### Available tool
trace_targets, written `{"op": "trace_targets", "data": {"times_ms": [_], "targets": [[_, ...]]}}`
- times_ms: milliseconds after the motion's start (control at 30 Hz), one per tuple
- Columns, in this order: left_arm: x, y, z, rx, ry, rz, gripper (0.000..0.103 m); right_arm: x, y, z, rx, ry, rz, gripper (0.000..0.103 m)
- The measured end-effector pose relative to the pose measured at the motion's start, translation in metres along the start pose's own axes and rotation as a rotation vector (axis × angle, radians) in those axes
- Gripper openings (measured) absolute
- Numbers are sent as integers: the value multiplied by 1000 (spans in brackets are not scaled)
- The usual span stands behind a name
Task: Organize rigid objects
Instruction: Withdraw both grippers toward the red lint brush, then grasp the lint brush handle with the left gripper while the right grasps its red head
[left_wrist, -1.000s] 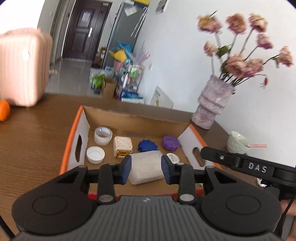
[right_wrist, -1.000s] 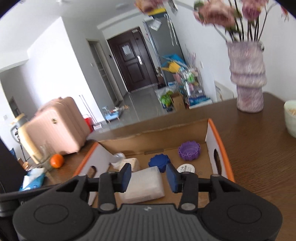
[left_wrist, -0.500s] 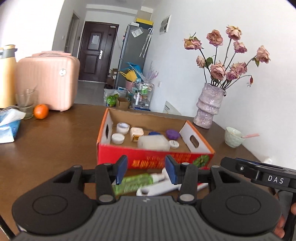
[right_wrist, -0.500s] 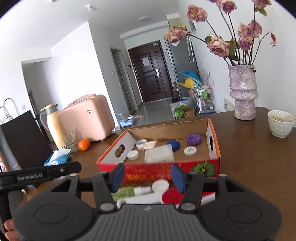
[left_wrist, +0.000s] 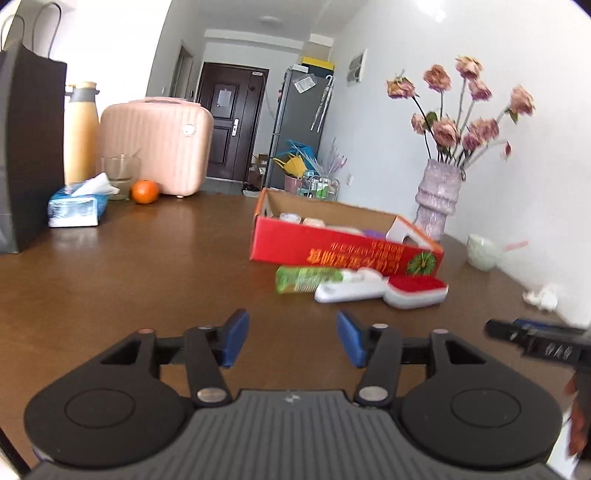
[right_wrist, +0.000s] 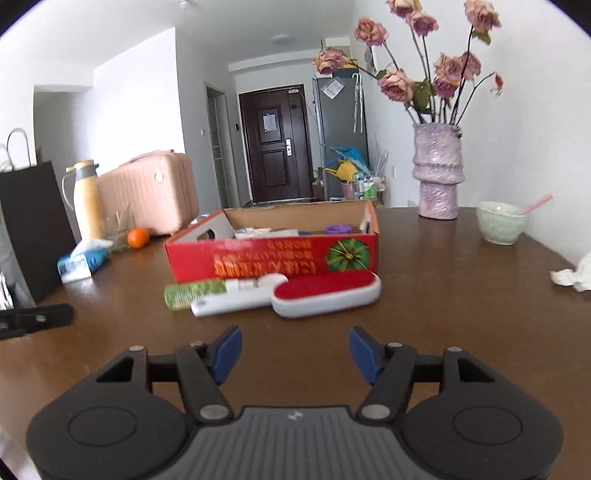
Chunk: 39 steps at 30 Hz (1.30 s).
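A red cardboard box (left_wrist: 343, 251) (right_wrist: 273, 258) with an open top stands on the brown table and holds several small items, among them a purple lid (right_wrist: 338, 229). In front of it lie a green tube (left_wrist: 306, 279) (right_wrist: 192, 293) and a white brush with a red pad (left_wrist: 413, 290) (right_wrist: 325, 293). My left gripper (left_wrist: 291, 338) hovers low over the table well short of them; its jaws are opening with nothing between them. My right gripper (right_wrist: 295, 350) is likewise back from the brush, jaws opening and empty.
A vase of dried roses (right_wrist: 437, 173) and a pale bowl (right_wrist: 500, 223) stand at the right. A pink suitcase (left_wrist: 157, 146), a flask (left_wrist: 81, 133), a glass, an orange (left_wrist: 145, 192), a tissue pack (left_wrist: 77, 208) and a black bag (left_wrist: 26, 147) crowd the left. Crumpled tissue (right_wrist: 576, 273) lies far right.
Both grippers have drawn back from over the box to low above the near table, and their jaws have widened. The white block stays in the box.
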<state>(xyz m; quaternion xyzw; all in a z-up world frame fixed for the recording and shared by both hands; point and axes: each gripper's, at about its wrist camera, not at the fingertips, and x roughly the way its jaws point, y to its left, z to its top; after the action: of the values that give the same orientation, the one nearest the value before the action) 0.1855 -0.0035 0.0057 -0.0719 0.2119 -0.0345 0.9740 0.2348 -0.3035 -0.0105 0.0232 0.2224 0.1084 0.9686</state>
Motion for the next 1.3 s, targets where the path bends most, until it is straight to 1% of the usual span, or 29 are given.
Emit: {"op": "trace_targets", "data": {"times_ms": [67,100,133,233,400,467,567,600,633,667,733,767,800,833,933,1033,1133,1200,1233,1300], "targets": [[-3,5,-6,35,14,25,66,-13,-2,-12,-13,-5,-5,70],[-2,7,-7,53,26,25,75,-17,-3,-16,-16,-2,-7,72],[2,8,-7,68,35,23,80,-20,-3,-21,-17,3,-12,73],[17,7,-1,105,48,28,81,-22,-5,-25,-5,2,-13,75],[46,3,4,137,110,9,83,-2,-5,-16,-22,24,-13,77],[57,0,7,133,123,-17,83,9,-8,-9,-19,39,-13,78],[85,-6,17,119,144,-61,83,31,-17,3,4,49,-7,78],[96,-7,21,99,159,-62,80,41,-20,9,16,51,-12,78],[108,-8,25,76,171,-73,74,49,-24,15,31,44,-13,78],[119,-8,30,46,179,-87,72,59,-29,22,44,37,-3,78],[144,-9,39,-16,201,-113,58,79,-37,36,55,48,1,76],[155,-11,43,-31,202,-105,54,89,-40,43,52,50,3,75],[164,-14,46,-26,196,-102,49,100,-45,50,52,51,4,75],[174,-17,48,-19,203,-105,41,110,-50,57,58,52,4,75],[199,-15,47,-77,260,-97,27,140,-66,72,91,73,7,72],[209,-13,44,-108,264,-112,24,167,-81,77,112,110,7,68],[215,-15,46,-120,281,-116,23,191,-93,74,144,161,24,59],[220,-18,46,-134,288,-116,20,202,-102,70,195,177,56,53],[220,-18,46,-139,282,-115,16,205,-107,68,229,173,86,52],[220,-19,45,-157,277,-111,15,210,-115,68,274,182,116,51]]}}
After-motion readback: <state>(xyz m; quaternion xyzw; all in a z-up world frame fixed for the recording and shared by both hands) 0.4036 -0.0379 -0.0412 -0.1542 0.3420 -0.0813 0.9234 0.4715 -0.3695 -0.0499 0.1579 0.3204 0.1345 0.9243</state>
